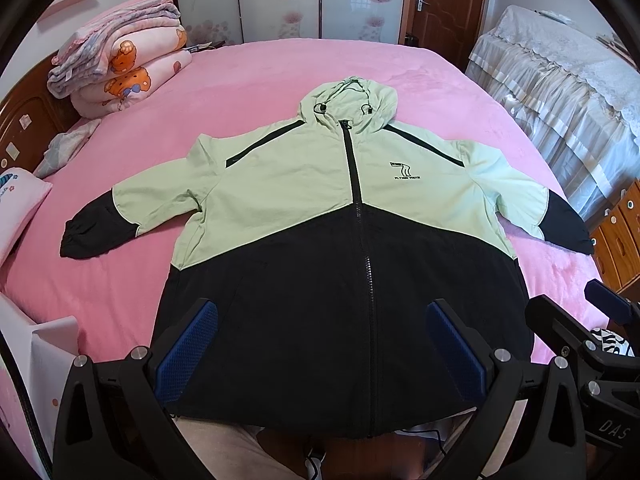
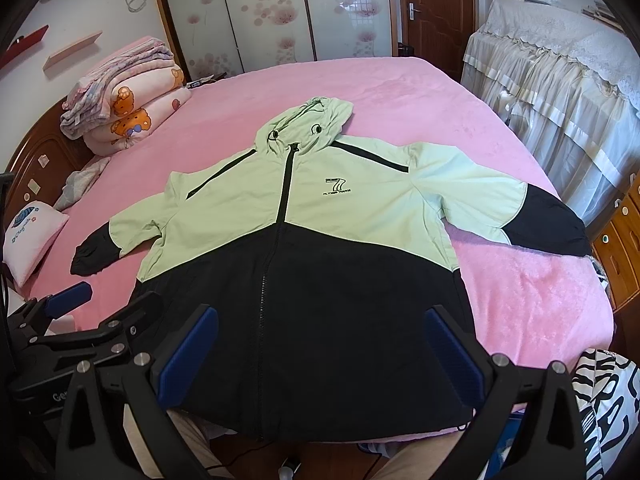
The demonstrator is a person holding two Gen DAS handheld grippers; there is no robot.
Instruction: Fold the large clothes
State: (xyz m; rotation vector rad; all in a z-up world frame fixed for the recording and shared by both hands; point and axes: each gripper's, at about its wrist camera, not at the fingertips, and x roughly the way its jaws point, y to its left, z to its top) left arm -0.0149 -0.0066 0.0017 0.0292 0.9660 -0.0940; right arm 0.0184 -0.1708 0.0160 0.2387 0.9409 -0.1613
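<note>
A hooded jacket (image 1: 320, 208), light green on top and black below, lies flat and zipped on the pink bed (image 1: 260, 80), front up, hood away from me, both sleeves spread out. It also shows in the right wrist view (image 2: 304, 232). My left gripper (image 1: 322, 328) is open, held above the black hem, holding nothing. My right gripper (image 2: 322, 332) is open above the hem too, holding nothing. The right gripper shows at the right edge of the left wrist view (image 1: 592, 320), and the left gripper at the left edge of the right wrist view (image 2: 80, 312).
A stack of folded quilts (image 1: 120, 60) sits at the bed's far left corner by the wooden headboard (image 1: 24, 120). A small pillow (image 2: 32, 236) lies at the left edge. A cloth-covered cabinet (image 1: 560, 88) and wooden drawers (image 1: 616, 240) stand to the right. Zebra-print fabric (image 2: 608, 400) is at near right.
</note>
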